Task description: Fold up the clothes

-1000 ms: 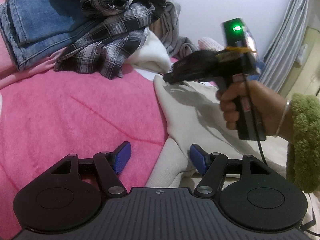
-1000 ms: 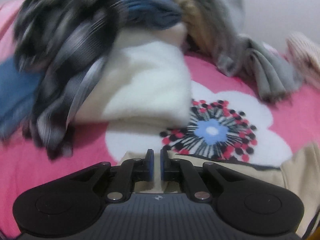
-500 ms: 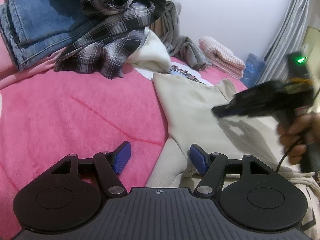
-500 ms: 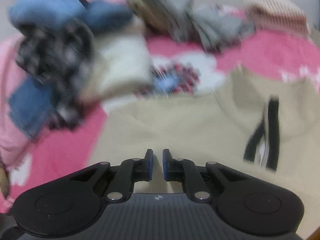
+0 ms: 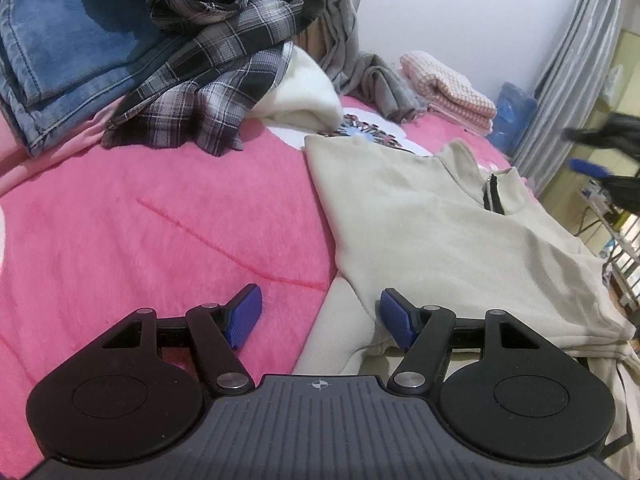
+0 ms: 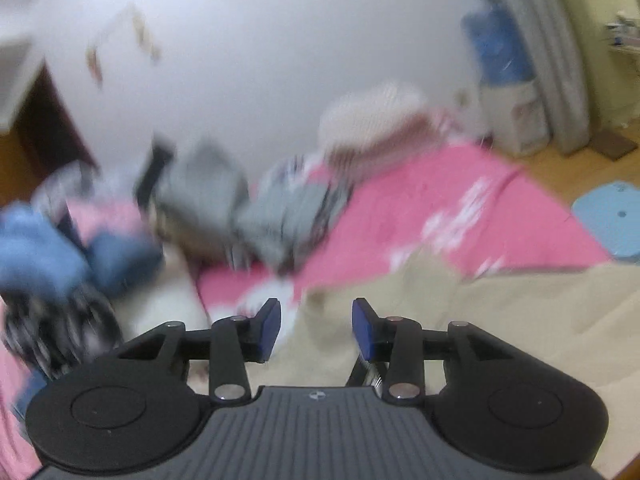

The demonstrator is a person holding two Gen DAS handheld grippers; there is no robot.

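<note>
— Pink bedding [image 5: 152, 216] is carrying everything, with a white wall behind it. Where are your tongs sitting?

— I'm holding my left gripper [image 5: 320, 312] low at the bed's near edge, its jaws spread and pinching nothing; its right pad is hovering just over the beige pullover's [image 5: 440, 220] near hem. My right gripper [image 6: 316, 328] is up off the bed at that garment's far right side, its jaws opening with nothing between them. That view is smeared.

— Which way is the pullover lying from you?

— It's spreading away from my left tongs and to their right, long axis running from the hem by me toward the zip collar [image 5: 494, 196] near the far edge. My left hand is the nearer one to the hem; I'm judging the right better placed for the collar side.

— Anything crowding it?

— A heap of plaid shirt [image 5: 216, 76], jeans [image 5: 68, 48] and a white fleece [image 5: 304, 100] is lying toward the far left corner, apart from the pullover. Folded checked cloth [image 5: 452, 92] is sitting by the far edge. Nothing is blocking the fold.
</note>
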